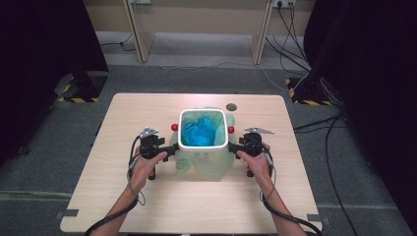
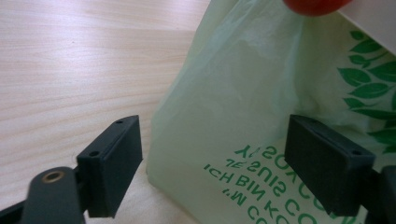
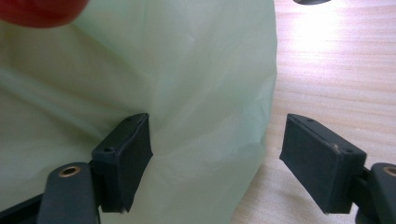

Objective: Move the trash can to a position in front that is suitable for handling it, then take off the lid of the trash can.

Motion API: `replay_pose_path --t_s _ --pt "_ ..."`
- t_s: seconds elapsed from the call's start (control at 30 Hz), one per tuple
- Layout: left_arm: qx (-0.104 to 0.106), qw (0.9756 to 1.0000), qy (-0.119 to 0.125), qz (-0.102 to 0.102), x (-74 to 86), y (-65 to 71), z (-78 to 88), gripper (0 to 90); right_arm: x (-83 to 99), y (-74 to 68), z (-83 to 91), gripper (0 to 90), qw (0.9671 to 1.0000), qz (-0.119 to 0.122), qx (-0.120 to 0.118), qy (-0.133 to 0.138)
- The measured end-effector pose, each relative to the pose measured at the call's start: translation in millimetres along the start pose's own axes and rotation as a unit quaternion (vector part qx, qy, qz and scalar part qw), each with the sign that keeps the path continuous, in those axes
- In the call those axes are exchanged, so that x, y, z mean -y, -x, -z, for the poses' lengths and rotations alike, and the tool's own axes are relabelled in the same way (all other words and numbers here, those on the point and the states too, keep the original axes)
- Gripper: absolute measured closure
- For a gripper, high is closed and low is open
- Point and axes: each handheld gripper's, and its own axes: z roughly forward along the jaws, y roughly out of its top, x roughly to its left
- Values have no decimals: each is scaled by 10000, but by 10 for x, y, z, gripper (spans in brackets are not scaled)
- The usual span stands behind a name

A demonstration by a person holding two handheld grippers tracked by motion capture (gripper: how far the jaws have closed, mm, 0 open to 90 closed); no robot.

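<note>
At frame centre, a white bin (image 1: 203, 132) wears a green bag (image 1: 206, 164). The left gripper (image 1: 173, 150) and right gripper (image 1: 231, 146), jaws wide, flank it. Both should pinch loose film evenly before pulling.

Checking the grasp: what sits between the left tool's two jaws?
A fold of the pale green bin bag, in the left gripper view; the left tool stands open around it.

Black grippers, screw-holed block jaws, brass pivots, grey plates, trailing cables
</note>
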Motion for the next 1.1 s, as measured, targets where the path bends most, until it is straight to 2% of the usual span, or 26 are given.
replay_pose_path --t_s 0.17,0.33,0.43,0.47,0.5,0.67,0.7,0.73,0.8,0.87,0.97,1.1 --pt "-13 10000 17 -33 34 4 87 173 -10 34 20 222 10000 17 40 23" --pt "44 9999 66 -83 129 32 199 172 0 135 82 223 9999 -113 87 50" --pt "127 9997 -78 -214 270 45 255 170 8 207 141 222 9997 -202 127 80" --pt "141 9994 -120 -298 305 47 271 168 9 215 153 220 9996 -218 130 81" --pt "141 9994 -120 -298 305 47 271 164 9 215 153 220 9996 -218 130 81" --pt "120 9972 -334 -656 482 54 335 152 21 226 188 192 9997 -212 123 61" --pt "44 9958 -432 -812 529 59 348 152 23 228 188 189 9997 -211 127 58" --pt "44 9958 -432 -812 529 59 348 152 23 228 188 189 9997 -211 127 58" --pt "-67 9935 -563 -987 567 69 359 152 24 229 190 181 9997 -214 133 46" --pt "-88 9913 -671 -1127 599 74 364 151 18 229 195 175 9997 -219 121 20" --pt "-45 9899 -734 -1208 636 79 377 151 12 228 205 172 9997 -208 126 33" --pt "13 9899 -695 -1235 653 102 421 150 -39 254 275 172 9995 -279 116 104"
